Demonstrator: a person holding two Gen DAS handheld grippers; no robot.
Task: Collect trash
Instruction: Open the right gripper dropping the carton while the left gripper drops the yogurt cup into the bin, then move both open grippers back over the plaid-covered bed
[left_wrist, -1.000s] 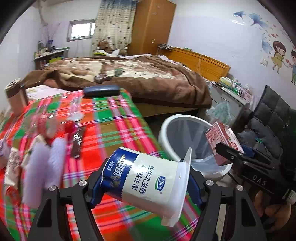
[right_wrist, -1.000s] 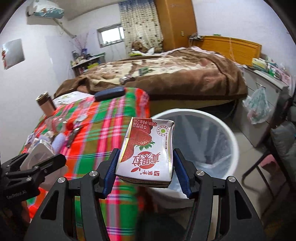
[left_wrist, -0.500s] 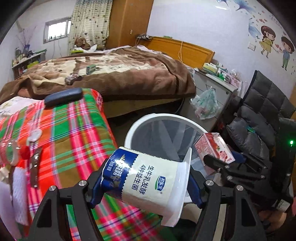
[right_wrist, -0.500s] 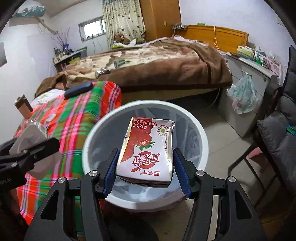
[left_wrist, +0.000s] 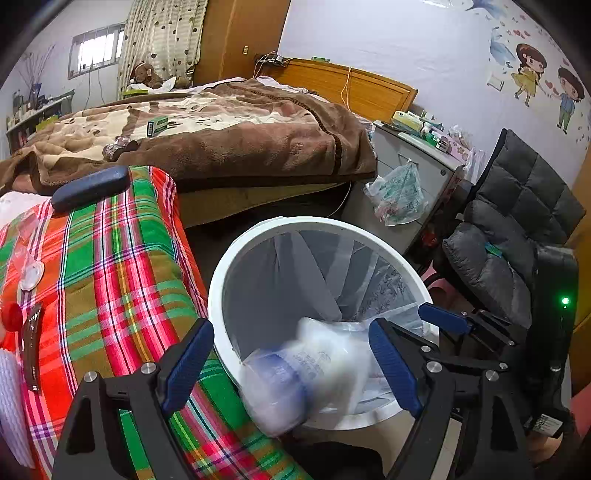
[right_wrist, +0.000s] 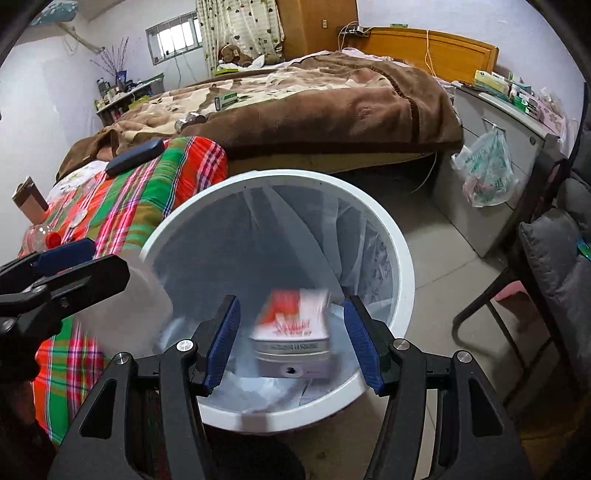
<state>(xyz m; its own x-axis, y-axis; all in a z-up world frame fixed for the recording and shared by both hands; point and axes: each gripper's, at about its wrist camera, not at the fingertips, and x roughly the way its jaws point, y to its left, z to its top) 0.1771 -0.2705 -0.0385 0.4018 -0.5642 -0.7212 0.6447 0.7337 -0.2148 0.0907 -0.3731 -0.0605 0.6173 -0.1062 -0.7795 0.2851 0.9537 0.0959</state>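
Trash in question: a cup (left_wrist: 291, 380), blurred, loose between the left claw (left_wrist: 291, 365) pads at lower centre, and a carton (right_wrist: 295, 332), blurred, loose between the right claw (right_wrist: 291, 339) pads. Both claws are opening; neither pad presses its item.

Risk, in our judgement: the cup sits over the bin (left_wrist: 221, 288) rim nearest the desk (left_wrist: 110, 258); it could strike the rim and bounce out onto the floor. The carton looks well inside the rim.

Bin: white, lined with a clear bag; we see crumpled pale material at the bottom, contents otherwise unclear.
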